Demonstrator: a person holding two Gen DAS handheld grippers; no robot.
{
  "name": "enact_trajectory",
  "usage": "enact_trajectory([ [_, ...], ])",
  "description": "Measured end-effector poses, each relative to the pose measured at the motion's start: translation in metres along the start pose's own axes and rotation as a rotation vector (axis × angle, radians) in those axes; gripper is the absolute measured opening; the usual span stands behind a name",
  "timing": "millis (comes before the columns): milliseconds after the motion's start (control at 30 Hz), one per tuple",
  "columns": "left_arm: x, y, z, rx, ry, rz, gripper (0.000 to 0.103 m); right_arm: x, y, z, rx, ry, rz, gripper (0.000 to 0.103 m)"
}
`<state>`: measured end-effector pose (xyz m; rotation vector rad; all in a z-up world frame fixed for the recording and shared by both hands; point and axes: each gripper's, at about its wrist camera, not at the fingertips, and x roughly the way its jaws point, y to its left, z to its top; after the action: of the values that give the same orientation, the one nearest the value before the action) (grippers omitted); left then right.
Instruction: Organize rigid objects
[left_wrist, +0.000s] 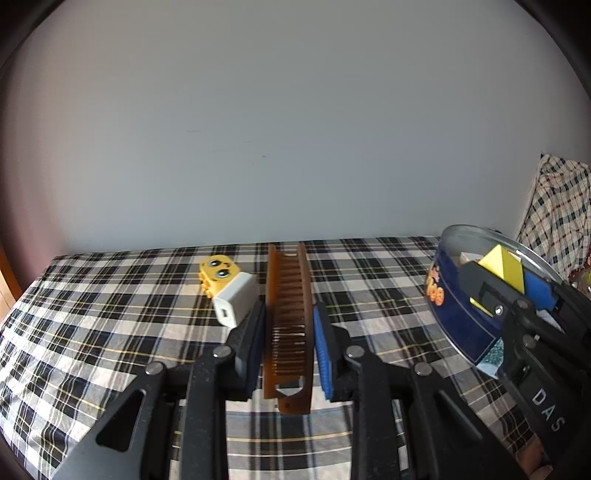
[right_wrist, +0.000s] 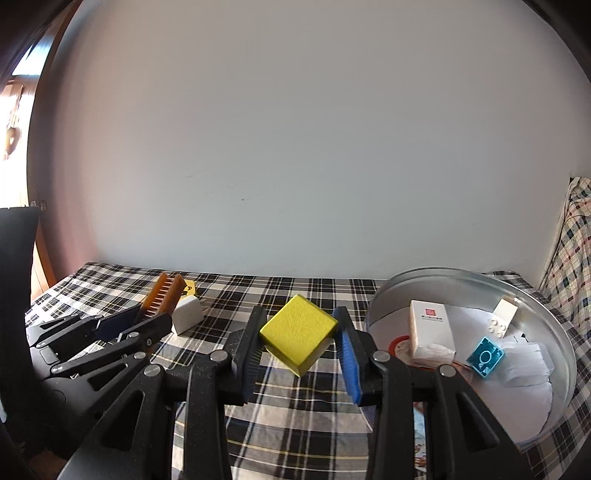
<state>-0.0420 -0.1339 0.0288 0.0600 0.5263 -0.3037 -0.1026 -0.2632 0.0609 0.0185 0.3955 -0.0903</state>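
Note:
My left gripper (left_wrist: 289, 314) is shut on a brown folding comb (left_wrist: 288, 325), held lengthwise above the checked bedsheet; it also shows in the right wrist view (right_wrist: 164, 295). My right gripper (right_wrist: 299, 334) is shut on a yellow block (right_wrist: 297, 332), held corner-up above the sheet, left of the round metal tin (right_wrist: 550, 328). The tin holds a white box (right_wrist: 430, 332), a white brick (right_wrist: 503, 317) and a teal block (right_wrist: 484, 356). A white charger (left_wrist: 236, 301) and a yellow face brick (left_wrist: 218, 275) lie on the sheet left of the comb.
The checked bedsheet (left_wrist: 92, 325) covers the bed. A bare wall (left_wrist: 277, 129) stands behind it. A checked pillow (left_wrist: 561, 210) lies at the far right. The tin's blue outer side (left_wrist: 461, 314) shows in the left wrist view.

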Motion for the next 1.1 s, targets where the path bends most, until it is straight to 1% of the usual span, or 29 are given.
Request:
enact_trajectory([
  [200,-0.003,-0.016,0.003,-0.003,-0.01,-0.019,0.023,-0.005,-0.016,0.002,0.015,-0.014,-0.008,0.04],
  [467,-0.003,-0.043,0.007,0.017,-0.021,-0.025,0.023,-0.014,-0.046,0.004,0.047,-0.043,-0.04,0.04],
  [700,-0.002,-0.067,0.012,0.036,-0.032,-0.048,0.023,-0.019,-0.069,0.005,0.07,-0.066,-0.074,0.04],
  [833,0.0,-0.081,0.016,0.044,-0.046,-0.06,0.023,-0.025,-0.084,0.006,0.077,-0.089,-0.102,0.04],
  [1100,-0.004,-0.109,0.025,0.061,-0.074,-0.095,0.023,-0.031,-0.112,0.007,0.107,-0.107,-0.142,0.04],
])
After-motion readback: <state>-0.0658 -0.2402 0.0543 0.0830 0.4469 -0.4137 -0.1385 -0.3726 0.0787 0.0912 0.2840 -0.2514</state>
